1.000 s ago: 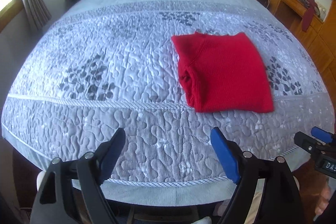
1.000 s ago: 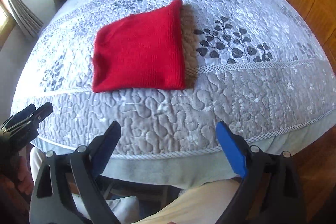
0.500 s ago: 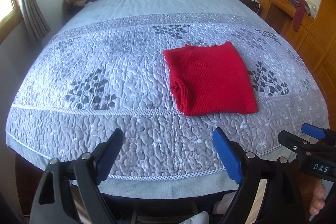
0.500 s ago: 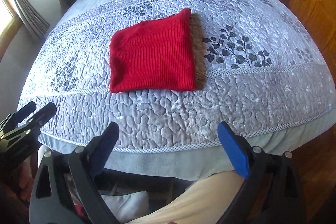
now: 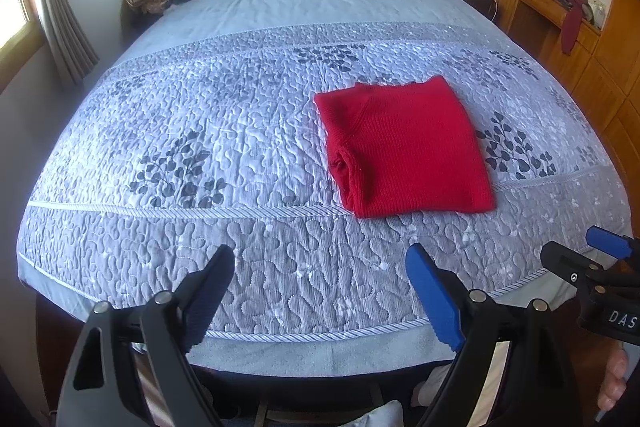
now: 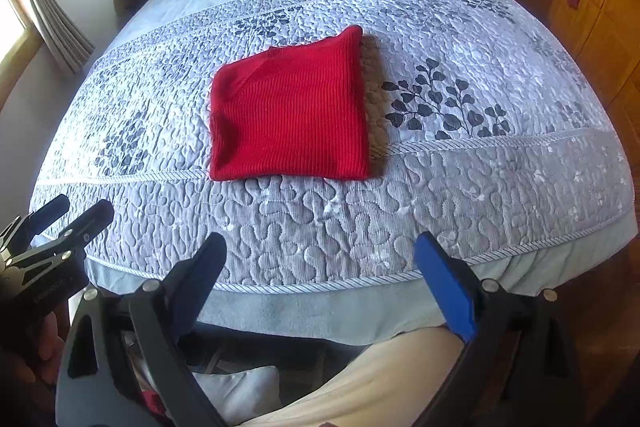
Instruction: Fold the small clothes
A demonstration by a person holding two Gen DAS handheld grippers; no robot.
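Left wrist view: left gripper (image 5: pixel 320 267), jaws spread wide, empty, over the foot edge of the grey quilted bed (image 5: pixel 200 131). Folded red knitted jumper (image 5: pixel 404 151) lies flat, ahead and right of centre, near the foot edge, well apart from the gripper.

Right wrist view: right gripper (image 6: pixel 320 255), jaws apart, empty. Jumper (image 6: pixel 292 111) ahead, slightly left, longer side running across the bed. Neither gripper looks clearly nearer; folding appears complete.
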